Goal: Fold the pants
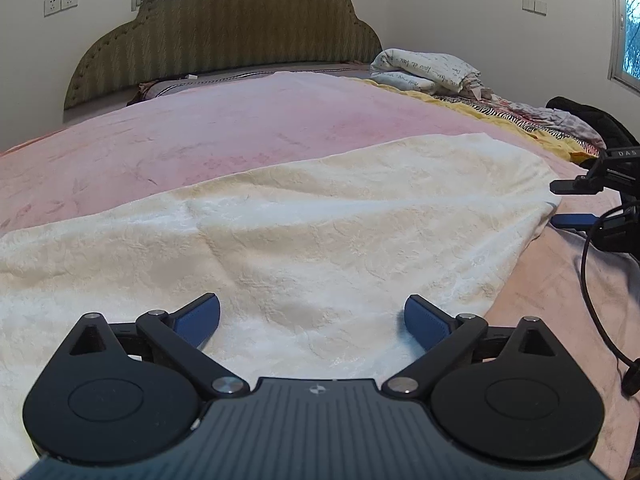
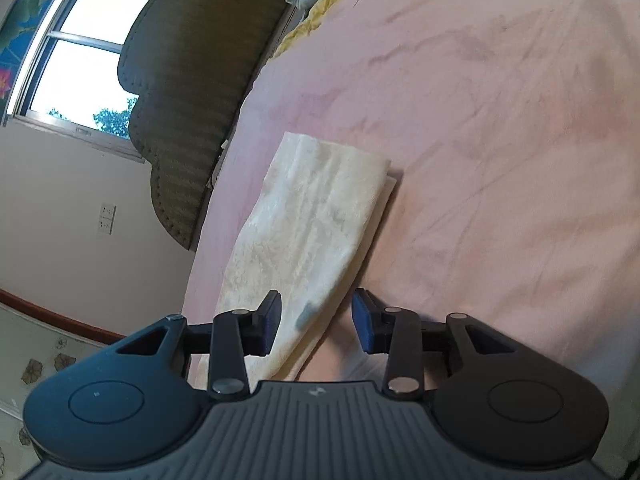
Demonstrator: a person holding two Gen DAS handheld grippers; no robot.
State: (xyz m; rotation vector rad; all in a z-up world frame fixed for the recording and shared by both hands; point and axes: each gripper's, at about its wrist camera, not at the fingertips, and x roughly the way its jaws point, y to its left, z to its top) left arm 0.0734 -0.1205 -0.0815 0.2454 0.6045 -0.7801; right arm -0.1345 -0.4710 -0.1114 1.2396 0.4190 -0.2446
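Note:
Cream-white textured pants point(image 1: 304, 232) lie flat on a pink bedspread point(image 1: 224, 128), folded lengthwise into a long strip. My left gripper point(image 1: 312, 322) is open and empty, low over the near edge of the pants. My right gripper point(image 2: 316, 322) is open, tilted sideways, its jaws astride the near end of the pants point(image 2: 316, 208) without closing on them. The right gripper also shows at the right edge of the left wrist view point(image 1: 572, 204), beside the end of the pants.
A green padded headboard point(image 1: 224, 36) stands at the back. Folded printed bedding point(image 1: 428, 68) and a yellow and zebra-striped pile point(image 1: 532, 124) lie at the far right of the bed. A black cable point(image 1: 592, 296) hangs at the right. A window point(image 2: 76, 48) is in the wall.

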